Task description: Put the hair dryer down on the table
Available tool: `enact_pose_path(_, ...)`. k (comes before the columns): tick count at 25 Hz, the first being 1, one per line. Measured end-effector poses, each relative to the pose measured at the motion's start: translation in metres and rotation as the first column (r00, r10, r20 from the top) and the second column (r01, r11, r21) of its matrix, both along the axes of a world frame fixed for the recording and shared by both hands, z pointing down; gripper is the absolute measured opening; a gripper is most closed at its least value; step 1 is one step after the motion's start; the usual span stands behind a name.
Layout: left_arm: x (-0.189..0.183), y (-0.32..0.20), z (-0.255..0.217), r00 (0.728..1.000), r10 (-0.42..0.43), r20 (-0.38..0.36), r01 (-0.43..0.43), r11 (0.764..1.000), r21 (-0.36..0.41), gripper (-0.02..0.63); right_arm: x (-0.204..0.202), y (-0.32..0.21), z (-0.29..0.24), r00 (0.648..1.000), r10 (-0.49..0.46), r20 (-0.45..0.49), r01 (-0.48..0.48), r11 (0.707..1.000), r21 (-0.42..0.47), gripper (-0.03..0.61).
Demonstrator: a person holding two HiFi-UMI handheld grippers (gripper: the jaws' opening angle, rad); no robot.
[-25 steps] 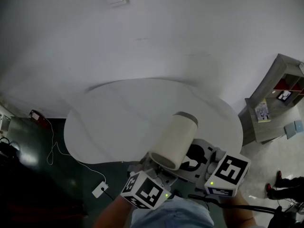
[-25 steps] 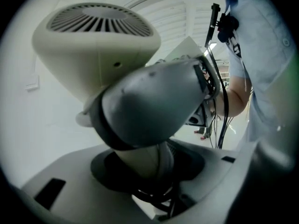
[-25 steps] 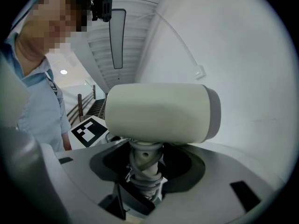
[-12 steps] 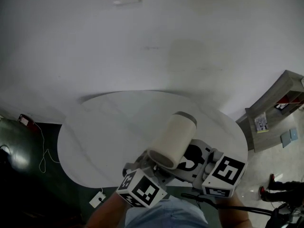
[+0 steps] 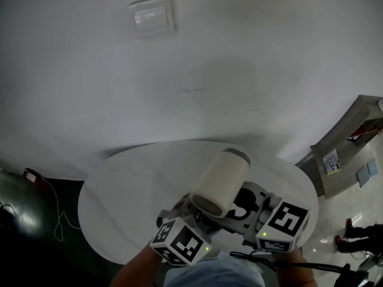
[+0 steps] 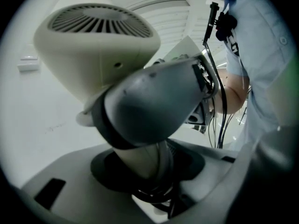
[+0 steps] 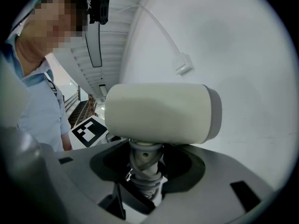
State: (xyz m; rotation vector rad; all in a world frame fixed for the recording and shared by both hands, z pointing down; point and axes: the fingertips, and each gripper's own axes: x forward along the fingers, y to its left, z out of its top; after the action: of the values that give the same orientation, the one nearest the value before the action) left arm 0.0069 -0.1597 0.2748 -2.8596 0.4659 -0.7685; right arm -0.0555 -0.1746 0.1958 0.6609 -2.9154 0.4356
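Left gripper view: the left claw (image 6: 147, 183) is closed on the dryer (image 6: 100, 45) by its handle (image 6: 136, 161). Right gripper view: the right claw (image 7: 145, 181) clamps the same handle, barrel level above it. Head view: only the camera has tipped up, baring more wall and the switch (image 5: 151, 17). The dryer hangs as before over the bench's (image 5: 131, 190) near edge, so lowering hasn't begun.

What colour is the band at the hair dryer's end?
Grey band on the cream hair dryer; best in the right gripper view.
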Motion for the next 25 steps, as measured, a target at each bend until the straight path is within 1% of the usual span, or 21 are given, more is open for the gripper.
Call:
enact_pose_path(2,0.003,0.006,0.004,1.000,0.002,0.004,-0.002,1.000,-0.001,0.212,0.003,0.006,0.003,1.000,0.003,-0.004,-0.003,1.000,-0.007,0.227)
enact_pose_path(4,0.007,0.007,0.010,1.000,0.003,0.002,-0.003,1.000,-0.021,0.212,0.006,0.006,0.010,1.000,0.003,-0.006,-0.003,1.000,-0.028,0.227)
enact_pose_path(6,0.010,0.002,0.020,1.000,-0.001,-0.002,0.001,0.999,-0.052,0.212,0.007,-0.001,0.017,1.000,0.000,0.010,0.000,0.998,-0.055,0.227)
enact_pose_path(9,0.013,-0.004,0.041,1.000,-0.013,-0.005,0.012,0.994,-0.109,0.212,0.011,-0.011,0.043,1.000,-0.007,-0.030,0.004,0.995,-0.103,0.227)
enact_pose_path(12,0.018,-0.009,0.069,1.000,-0.021,-0.009,0.019,0.985,-0.174,0.212,0.013,-0.021,0.068,1.000,-0.016,-0.002,0.015,0.989,-0.150,0.225)
enact_pose_path(15,0.020,-0.010,0.101,1.000,-0.023,-0.013,0.019,0.964,-0.264,0.212,0.018,-0.026,0.111,0.999,-0.028,-0.033,0.019,0.969,-0.246,0.225)
enact_pose_path(19,0.025,-0.006,0.138,1.000,-0.018,-0.006,0.014,0.927,-0.375,0.212,0.024,-0.031,0.151,0.999,-0.024,-0.024,0.014,0.934,-0.358,0.225)
enact_pose_path(21,0.027,-0.004,0.150,1.000,-0.019,-0.004,0.016,0.908,-0.418,0.212,0.026,-0.032,0.165,1.000,-0.019,-0.012,0.012,0.919,-0.393,0.225)
enact_pose_path(25,0.029,-0.003,0.165,1.000,-0.026,0.011,0.028,0.881,-0.473,0.212,0.028,-0.034,0.182,1.000,-0.020,0.012,0.023,0.899,-0.437,0.227)
